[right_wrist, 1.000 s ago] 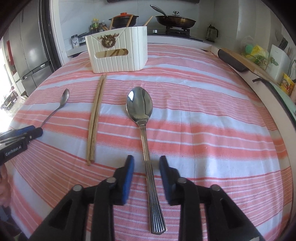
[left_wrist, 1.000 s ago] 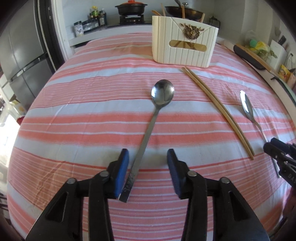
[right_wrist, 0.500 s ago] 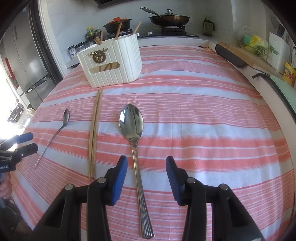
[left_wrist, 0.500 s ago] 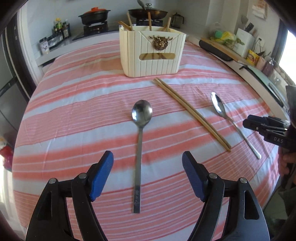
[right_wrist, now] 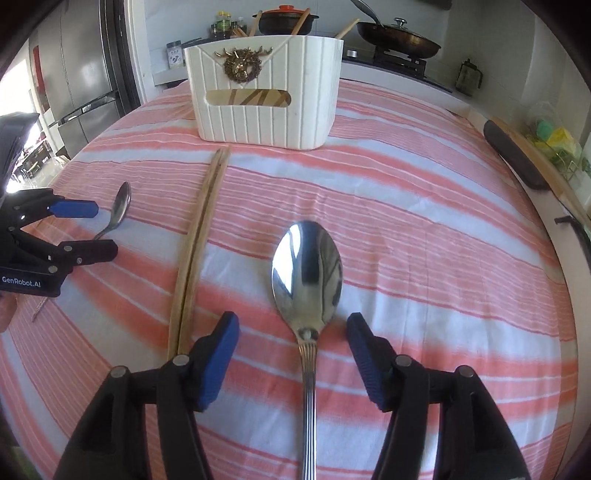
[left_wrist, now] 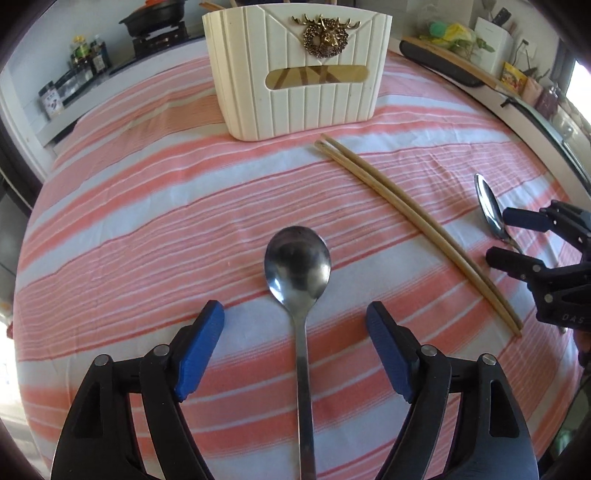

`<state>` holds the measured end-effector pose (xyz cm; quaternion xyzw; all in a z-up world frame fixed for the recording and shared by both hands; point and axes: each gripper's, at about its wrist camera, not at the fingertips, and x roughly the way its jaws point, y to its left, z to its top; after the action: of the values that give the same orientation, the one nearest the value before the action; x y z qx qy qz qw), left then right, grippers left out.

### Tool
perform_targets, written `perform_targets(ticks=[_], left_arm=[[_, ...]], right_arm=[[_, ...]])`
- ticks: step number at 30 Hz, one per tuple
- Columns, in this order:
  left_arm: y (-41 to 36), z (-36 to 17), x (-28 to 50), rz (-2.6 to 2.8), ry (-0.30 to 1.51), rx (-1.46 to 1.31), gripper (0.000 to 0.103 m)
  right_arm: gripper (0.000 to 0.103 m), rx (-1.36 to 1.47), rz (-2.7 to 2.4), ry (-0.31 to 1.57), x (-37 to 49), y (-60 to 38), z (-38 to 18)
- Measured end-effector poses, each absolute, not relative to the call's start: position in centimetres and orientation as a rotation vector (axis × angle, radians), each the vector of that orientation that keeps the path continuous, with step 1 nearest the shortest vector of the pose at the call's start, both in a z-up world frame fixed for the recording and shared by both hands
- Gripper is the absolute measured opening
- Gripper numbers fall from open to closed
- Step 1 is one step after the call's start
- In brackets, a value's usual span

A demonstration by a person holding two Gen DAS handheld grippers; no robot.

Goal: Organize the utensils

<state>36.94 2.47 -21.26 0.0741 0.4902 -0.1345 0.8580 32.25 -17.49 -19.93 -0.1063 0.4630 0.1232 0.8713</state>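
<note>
A white ribbed utensil holder (left_wrist: 299,70) with a gold deer emblem stands at the far side of the striped cloth; it also shows in the right wrist view (right_wrist: 264,92). My left gripper (left_wrist: 295,332) is open, its jaws either side of the handle of a plain steel spoon (left_wrist: 297,266). My right gripper (right_wrist: 291,339) is open, its jaws either side of the neck of a large ribbed-handle spoon (right_wrist: 306,273). A pair of wooden chopsticks (left_wrist: 413,218) lies between the two spoons, also in the right wrist view (right_wrist: 199,236).
The pink and white striped cloth (left_wrist: 147,206) covers the table. Chopsticks stand inside the holder. A stove with a pot (right_wrist: 284,18) and a wok (right_wrist: 399,37) sits behind. A long dark-ended wooden board (right_wrist: 517,155) lies along the right edge. A fridge (right_wrist: 85,74) stands at left.
Both grippers have moved forward along their spoons toward the bowls and the holder. The right gripper's jaws have opened wider. The spoons and chopsticks have not moved.
</note>
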Motion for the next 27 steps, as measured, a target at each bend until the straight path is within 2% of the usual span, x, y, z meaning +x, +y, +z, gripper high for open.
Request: perform_targets(ticks=[3, 4, 6, 7, 8, 13, 21, 27], left_arm=[[2.0, -21.3, 37.9, -0.277, 1.023, 0.148, 0.08], [1.7, -21.3, 38.0, -0.276, 1.015, 0.143, 0.073], [1.6, -21.1, 38.1, -0.272, 0.991, 0.141, 0.052], [1.6, -21.0, 38.2, -0.271, 0.986, 0.135, 0.036], [1.7, -20.9, 38.4, -0.269, 0.991, 0.126, 0.036], [2.5, -19.2, 37.4, -0.236, 0.939, 0.098, 0.036], [4.2, -12.4, 31.9, -0.229, 0.754, 0.034, 0.036], [4.3, -9.5, 28.7, -0.231, 0.674, -0.022, 0.036]], right_arm=[[0.064, -0.206, 0.265, 0.967, 33.7, -17.1, -20.0], [0.064, -0.202, 0.264, 0.963, 34.1, -17.1, -20.0], [0.061, -0.189, 0.255, 0.952, 34.8, -17.3, -20.0], [0.049, -0.182, 0.247, 0.947, 34.9, -17.4, -20.0], [0.041, -0.181, 0.235, 0.938, 35.1, -17.5, -19.8], [0.042, -0.095, 0.248, 0.902, 34.8, -19.1, -18.5], [0.042, -0.026, 0.335, 0.734, 29.9, -20.5, -12.5], [0.042, -0.013, 0.362, 0.632, 26.2, -20.7, -9.4]])
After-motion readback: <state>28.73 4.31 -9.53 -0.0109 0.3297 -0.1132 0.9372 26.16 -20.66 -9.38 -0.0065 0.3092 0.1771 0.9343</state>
